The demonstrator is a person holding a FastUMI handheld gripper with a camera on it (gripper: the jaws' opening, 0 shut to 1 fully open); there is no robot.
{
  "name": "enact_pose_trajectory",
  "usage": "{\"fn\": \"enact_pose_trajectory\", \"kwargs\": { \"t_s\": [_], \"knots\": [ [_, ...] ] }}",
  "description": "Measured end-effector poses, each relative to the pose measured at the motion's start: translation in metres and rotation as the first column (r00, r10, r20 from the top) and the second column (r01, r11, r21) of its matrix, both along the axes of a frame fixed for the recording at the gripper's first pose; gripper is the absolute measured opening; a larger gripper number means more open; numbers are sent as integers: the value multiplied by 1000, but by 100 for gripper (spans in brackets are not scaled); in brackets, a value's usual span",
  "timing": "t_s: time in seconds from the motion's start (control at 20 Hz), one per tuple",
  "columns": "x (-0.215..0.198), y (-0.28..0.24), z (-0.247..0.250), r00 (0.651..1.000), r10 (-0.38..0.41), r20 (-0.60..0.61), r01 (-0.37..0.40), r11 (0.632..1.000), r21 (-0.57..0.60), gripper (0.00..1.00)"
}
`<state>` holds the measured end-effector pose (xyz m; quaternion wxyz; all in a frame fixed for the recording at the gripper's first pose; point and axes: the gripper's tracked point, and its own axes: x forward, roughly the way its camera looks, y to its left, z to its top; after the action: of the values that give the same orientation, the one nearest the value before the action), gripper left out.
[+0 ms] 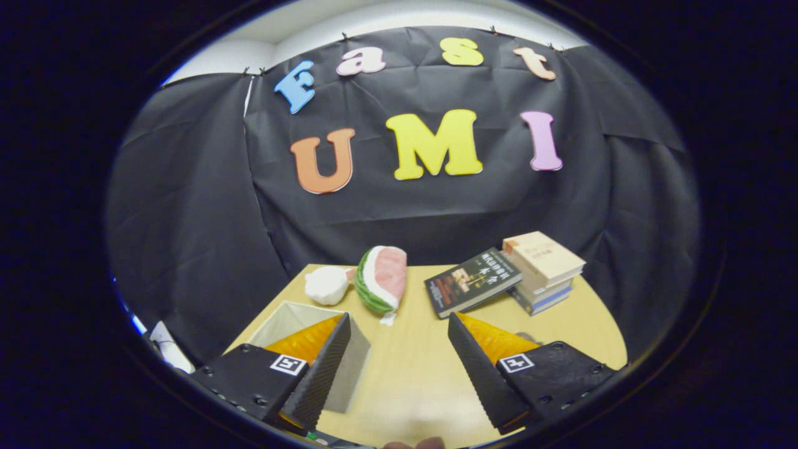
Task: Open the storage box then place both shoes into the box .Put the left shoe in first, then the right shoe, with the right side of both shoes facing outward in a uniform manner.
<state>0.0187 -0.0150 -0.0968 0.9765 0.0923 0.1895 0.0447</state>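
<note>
- Hovering above the wooden table (418, 374), the gripper (399, 365) looks forward and slightly down over the tabletop, its two fingers spread wide with bare table between them and nothing in their hold.
- Something pale and rounded, possibly fingertips, shows at the very near rim between the fingers; it is too cut off to be sure.
- Partly behind the left finger (324, 368) stands the storage box (293, 318), pale-walled; its top looks open, though the finger hides much of the inside, so what it holds cannot be told.
- Just ahead of the right finger (480, 368) lies a dark-covered book (472, 282), flat on the table and leaning against a stack of books (543, 269) farther to the right.
- Beyond the box, near the table's far edge, sits a white plush toy (326, 285), touching or just beside a plush watermelon slice (381, 279) that stands up on its rind.
- Behind the table hangs the booth's black cloth wall (199, 206).
</note>
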Motion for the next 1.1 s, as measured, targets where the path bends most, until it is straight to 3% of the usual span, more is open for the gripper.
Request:
{"fn": "enact_pose_trajectory", "kwargs": {
  "t_s": [0.25, 0.45, 0.8, 1.1],
  "knots": [
    [-26, -116, -23, 999, -40, 17, 41, 998, -48, 96],
    [-38, -183, -75, 998, -46, -34, 43, 995, -86, 96],
    [-25, -214, -206, 963, -41, -265, 24, 997, -67, 96],
    [3, -203, -271, 920, -14, -391, -4, 999, -45, 96]
  ]
}}
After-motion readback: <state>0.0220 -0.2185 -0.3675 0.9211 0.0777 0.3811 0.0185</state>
